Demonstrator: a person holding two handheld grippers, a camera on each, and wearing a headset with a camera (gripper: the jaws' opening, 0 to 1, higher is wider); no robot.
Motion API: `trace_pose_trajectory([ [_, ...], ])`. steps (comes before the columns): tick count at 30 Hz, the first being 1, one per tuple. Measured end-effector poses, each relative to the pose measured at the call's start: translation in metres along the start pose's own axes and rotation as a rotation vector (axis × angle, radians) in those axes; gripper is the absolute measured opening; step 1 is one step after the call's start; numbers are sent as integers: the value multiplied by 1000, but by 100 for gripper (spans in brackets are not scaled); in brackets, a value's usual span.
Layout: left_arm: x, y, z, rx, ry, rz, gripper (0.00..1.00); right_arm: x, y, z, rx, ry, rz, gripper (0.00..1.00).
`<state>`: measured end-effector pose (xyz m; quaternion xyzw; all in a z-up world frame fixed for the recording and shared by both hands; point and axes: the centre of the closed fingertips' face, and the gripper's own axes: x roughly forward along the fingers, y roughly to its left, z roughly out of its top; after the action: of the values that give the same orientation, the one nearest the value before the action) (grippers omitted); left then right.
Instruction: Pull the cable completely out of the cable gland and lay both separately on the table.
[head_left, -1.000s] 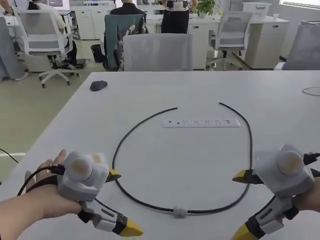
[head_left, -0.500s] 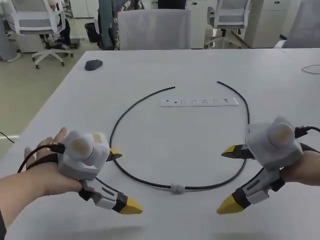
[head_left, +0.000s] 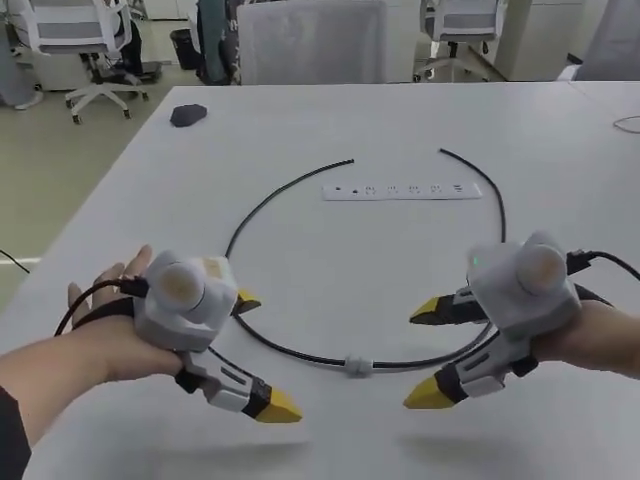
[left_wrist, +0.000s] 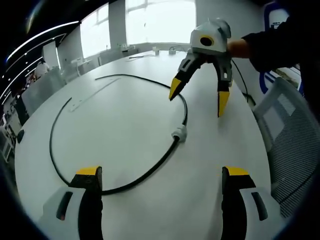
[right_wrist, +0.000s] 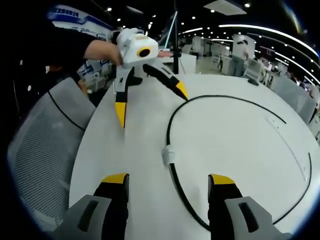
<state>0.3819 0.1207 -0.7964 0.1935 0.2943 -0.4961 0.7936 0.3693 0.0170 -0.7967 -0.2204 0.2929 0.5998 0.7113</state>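
cable gland (head_left: 357, 364) lies between left claw (head_left: 266, 354) and right claw (head_left: 418, 356), untouched.

White table (head_left: 400, 110), grey office chairs (head_left: 310, 45), pale floor (head_left: 60, 165) beyond

White table (head_left: 330, 270) carried a black cable (head_left: 272, 196) laid flat in an open loop, with both ends on the far side. A white power strip (head_left: 402, 190) lay just nearside of the gap between those ends. The small pale cable gland (head_left: 357, 365) sat threaded on the cable at the loop's near part, resting on the tabletop. A dark mouse (head_left: 188, 115) was near the far-left edge and a thin wire (head_left: 625, 123) at the far-right edge.
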Motion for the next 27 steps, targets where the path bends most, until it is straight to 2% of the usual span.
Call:
trace_pose_trajectory([
  [2,3,-1,2,1,-4,2,99,7,1,-1,5,2,8,60],
  [5,7,-8,9,-24,-24,-22,99,16,2,5,0,-21,10,48],
  [7,10,-11,11,-27,-32,-33,99,21,0,6,-5,-26,1,46],
  [9,13,-12,13,-16,-34,-28,96,27,2,9,7,-35,19,43],
  [10,14,-11,16,-19,-44,-23,95,30,2,9,8,-36,19,40],
  [11,15,-8,25,-56,-96,-3,94,32,2,9,1,-38,16,38],
  [13,14,0,27,-30,-97,30,91,37,-1,8,-3,-37,3,34],
  [15,14,1,32,-53,-116,29,87,40,-2,9,8,-49,0,33],
  [17,15,-4,41,-122,-157,-4,87,43,-1,8,10,-54,-4,32],
  [18,14,-2,44,-109,-162,2,88,44,-1,7,-1,-51,-8,32],
  [20,14,-1,42,-71,-152,13,87,43,-2,8,-17,-56,-11,28],
  [23,16,-3,37,-88,-138,-5,86,42,-4,8,-41,-52,-16,23],
  [27,18,-6,33,-80,-124,-13,85,43,-2,8,-62,-57,-13,16],
])
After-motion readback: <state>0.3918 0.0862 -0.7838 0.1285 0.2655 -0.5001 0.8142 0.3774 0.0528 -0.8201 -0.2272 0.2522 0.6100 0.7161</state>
